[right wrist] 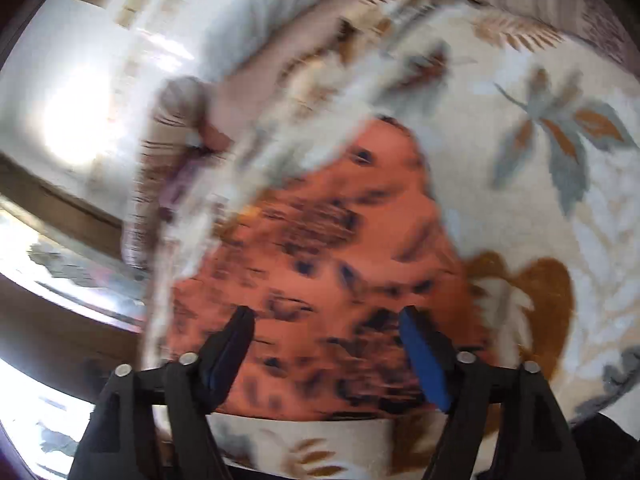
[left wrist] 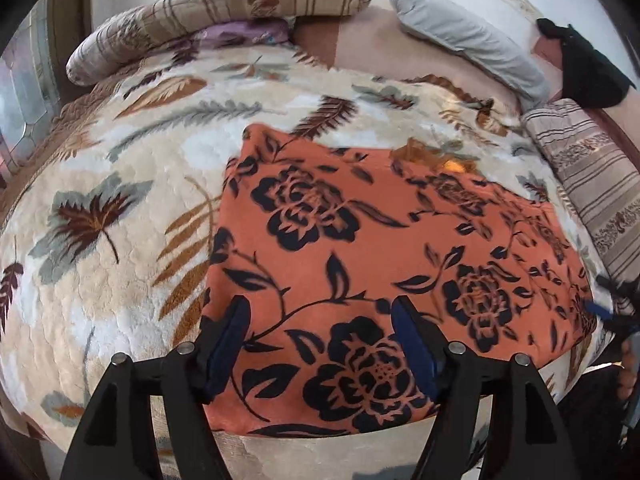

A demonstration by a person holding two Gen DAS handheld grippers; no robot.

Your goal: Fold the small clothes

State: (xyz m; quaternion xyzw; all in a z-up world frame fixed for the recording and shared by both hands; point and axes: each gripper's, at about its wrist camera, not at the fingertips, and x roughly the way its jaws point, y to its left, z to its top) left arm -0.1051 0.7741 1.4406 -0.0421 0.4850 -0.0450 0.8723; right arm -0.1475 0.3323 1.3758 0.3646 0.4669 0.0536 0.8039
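Here the orange floral cloth [left wrist: 360,248] lies spread below both hand-held grippers [left wrist: 320,344] [right wrist: 326,348], jaws apart, gripping nothing.

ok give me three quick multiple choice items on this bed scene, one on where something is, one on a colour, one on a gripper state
1. Where does the folded garment lie?
A. on the leaf-patterned blanket
B. on a bare wooden floor
C. inside a drawer

2. What colours is the garment?
A. plain white
B. orange with dark flowers
C. green with stripes

3. How does the left gripper stand?
A. shut on the garment
B. shut on nothing
C. open above the garment's near part

Answers:
1. A, the blanket's leaf print shows all round the garment's edges in both views.
2. B, dark blossoms and vines run over orange cloth.
3. C, its blue-padded fingers stand wide apart with flat cloth showing between them and nothing pinched.
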